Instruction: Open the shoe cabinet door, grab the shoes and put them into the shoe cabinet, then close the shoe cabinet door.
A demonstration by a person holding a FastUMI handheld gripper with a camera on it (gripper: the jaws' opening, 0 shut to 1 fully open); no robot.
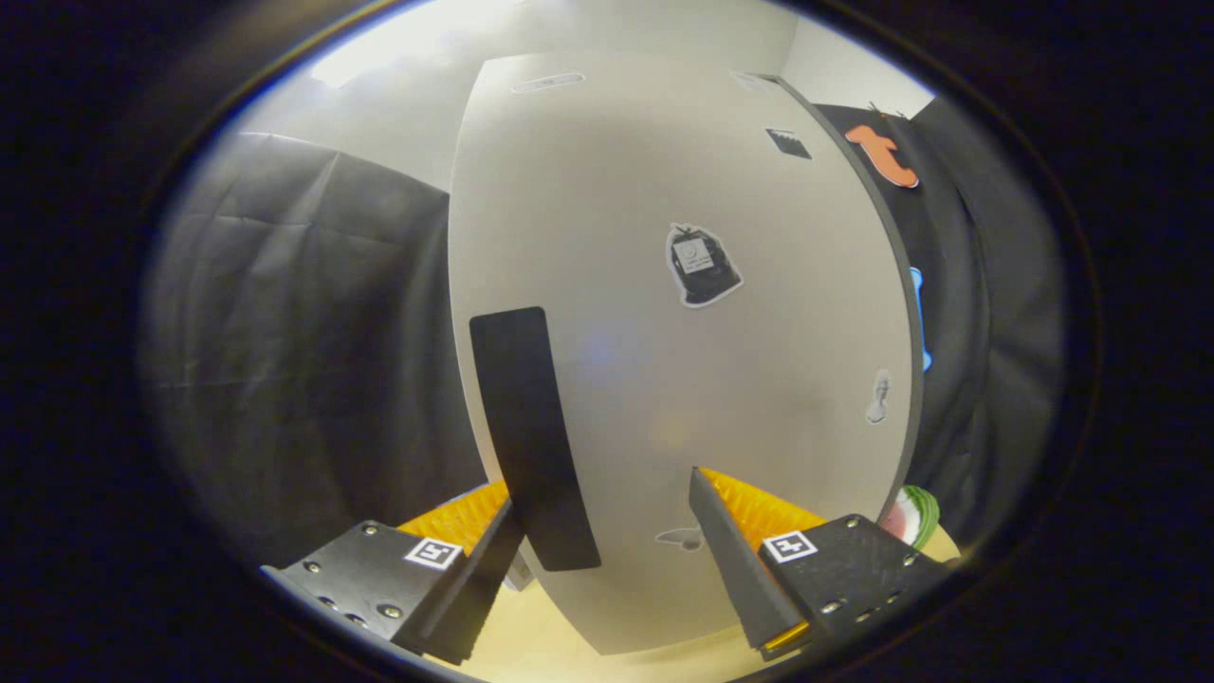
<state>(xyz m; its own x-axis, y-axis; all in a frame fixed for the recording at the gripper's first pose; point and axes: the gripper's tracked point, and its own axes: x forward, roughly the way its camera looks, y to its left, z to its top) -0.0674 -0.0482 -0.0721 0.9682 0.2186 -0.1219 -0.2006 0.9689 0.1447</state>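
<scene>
the white shoe cabinet door (683,360) stood shut just ahead of the gripper (607,517), its black handle strip (531,436) running down near the door's edge, close by one finger. the jaws were apart, clamped on nothing. likely risk: the fingers closing beside the flat strip rather than around it and sliding off. stickers (702,266) dotted the door; a pale floor (531,636) lay below.

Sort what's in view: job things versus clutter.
Job: cabinet door, shut; its black handle, just ahead of the open gripper, whose jaws stand apart.
Clutter: stickers on the door; green-and-red object beside it.
</scene>
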